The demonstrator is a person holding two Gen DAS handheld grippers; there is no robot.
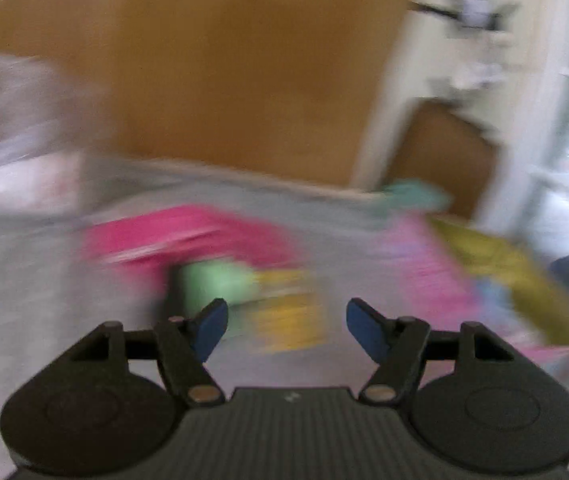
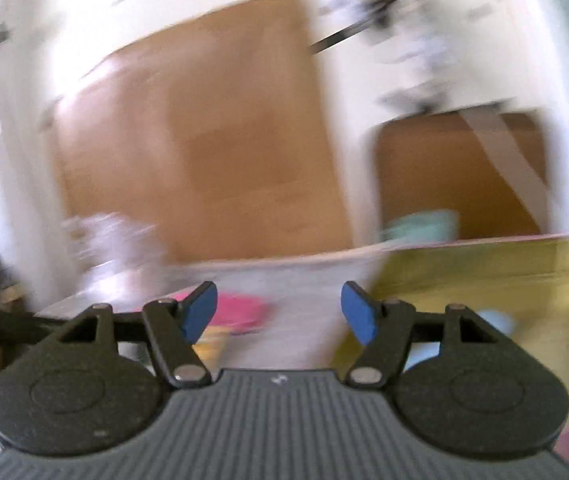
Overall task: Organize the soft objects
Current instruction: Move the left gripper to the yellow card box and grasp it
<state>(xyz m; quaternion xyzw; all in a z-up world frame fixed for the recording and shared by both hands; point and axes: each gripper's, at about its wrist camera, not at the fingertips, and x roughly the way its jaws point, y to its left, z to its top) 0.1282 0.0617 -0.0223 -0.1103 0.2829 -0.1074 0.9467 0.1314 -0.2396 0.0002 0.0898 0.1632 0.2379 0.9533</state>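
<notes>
Soft pink folded cloth (image 1: pixel 188 236) lies flat on grey bed sheet (image 1: pixel 24 300), probably already sorted; left gripper (image 1: pixel 286 326) and right gripper (image 2: pixel 279 312) are both released, holding nothing.

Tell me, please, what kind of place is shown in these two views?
Probably a room in a home, perhaps a bedroom; blur limits certainty. Bright folded cloths, such as a pink one, lie on a grey fabric surface like a bed, before a wooden panel in a white frame.
</notes>
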